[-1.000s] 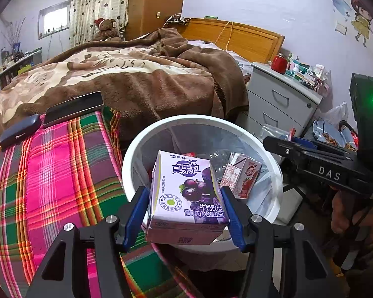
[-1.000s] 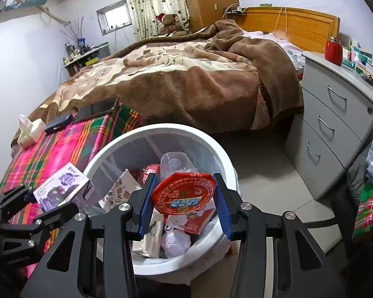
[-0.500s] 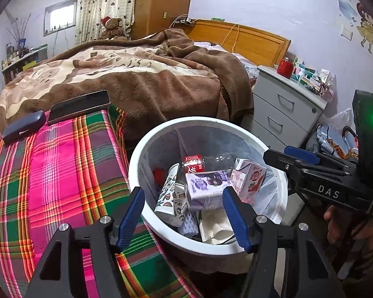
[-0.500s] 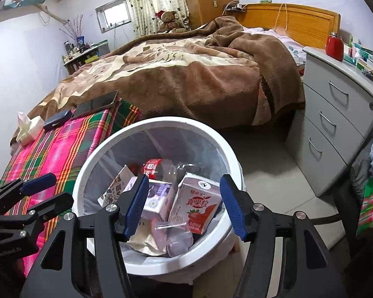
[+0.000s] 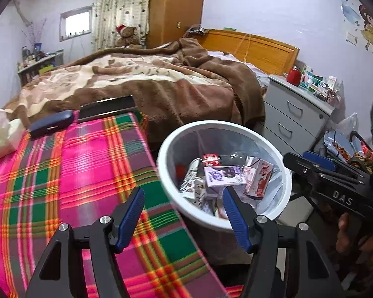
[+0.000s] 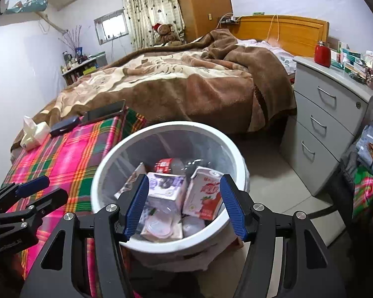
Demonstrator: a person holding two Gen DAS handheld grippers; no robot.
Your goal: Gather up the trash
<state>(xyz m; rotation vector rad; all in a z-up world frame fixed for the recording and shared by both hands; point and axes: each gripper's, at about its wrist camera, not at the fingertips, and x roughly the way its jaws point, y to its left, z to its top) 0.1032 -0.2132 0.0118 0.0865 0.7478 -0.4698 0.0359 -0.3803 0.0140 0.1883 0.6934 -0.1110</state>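
1. Trash bin (image 6: 236,154): white, round, lined with a clear bag, standing on the floor between the plaid-covered surface and the grey drawer unit (image 6: 330,114). The trash lies inside it: a purple milk carton (image 6: 165,188) on its side, a strawberry milk carton (image 6: 206,193) leaning against it, a bottle with a red label (image 6: 165,165) behind, and clear plastic lids lower down.
2. Right gripper (image 6: 184,201): jaws wide apart, nothing between them, poised directly above the bin mouth. The cartons show in the gap but lie below, untouched.
3. Left gripper (image 5: 184,213): jaws wide apart and empty, held over the edge of the plaid cloth (image 5: 74,173), with the bin rim just beyond its right finger.
4. Step in hand, as a judgement: the drop into the bin looks complete for both hands; this is the interval between release and the next pickup.
5. Plaid cloth: it carries a dark case (image 5: 52,124), a phone-like slab (image 5: 107,108) and a tissue pack (image 5: 2,134) at its far end. None reads plainly as trash; no loose wrapper shows on the cloth.
6. Next move, as a judgement: lift both grippers clear of the rim, then scan for remaining litter. If the tissue pack counts, the left gripper is nearer and needs a soft, narrow pinch.
7. Beyond: bed with brown blanket (image 6: 186,87), not involved.
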